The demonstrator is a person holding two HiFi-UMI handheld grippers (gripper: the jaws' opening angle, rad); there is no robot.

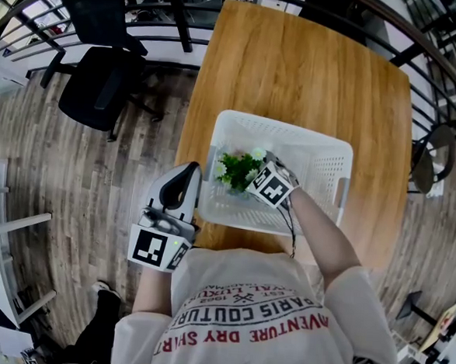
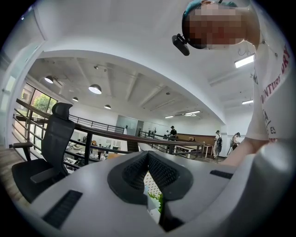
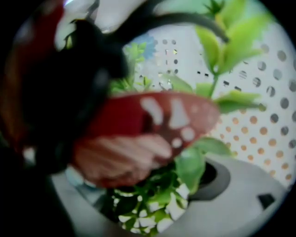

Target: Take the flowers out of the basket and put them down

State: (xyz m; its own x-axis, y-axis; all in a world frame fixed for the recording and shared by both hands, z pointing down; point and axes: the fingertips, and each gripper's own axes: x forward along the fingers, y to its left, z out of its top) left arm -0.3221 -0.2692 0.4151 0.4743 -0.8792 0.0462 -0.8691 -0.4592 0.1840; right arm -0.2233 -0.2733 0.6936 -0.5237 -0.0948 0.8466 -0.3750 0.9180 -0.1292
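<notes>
A white perforated basket [image 1: 294,131] stands on the wooden table [image 1: 299,58]. A bunch of green leaves with small white flowers [image 1: 235,168] lies in its left half. My right gripper [image 1: 252,177] reaches down into the basket and is shut on the bunch. In the right gripper view, leaves and white flowers [image 3: 159,203] fill the gap between the grey fingers [image 3: 231,194], and a blurred red bloom [image 3: 138,134] hangs close to the lens. My left gripper [image 1: 188,171] hovers outside the basket's left wall, shut and holding nothing, its pads meeting at the tips [image 2: 148,155].
A black office chair [image 1: 102,83] stands on the wood floor left of the table. A black railing [image 1: 424,51] curves behind and to the right. The basket's holed wall [image 3: 259,102] is just beyond the flowers. People stand far off in the left gripper view.
</notes>
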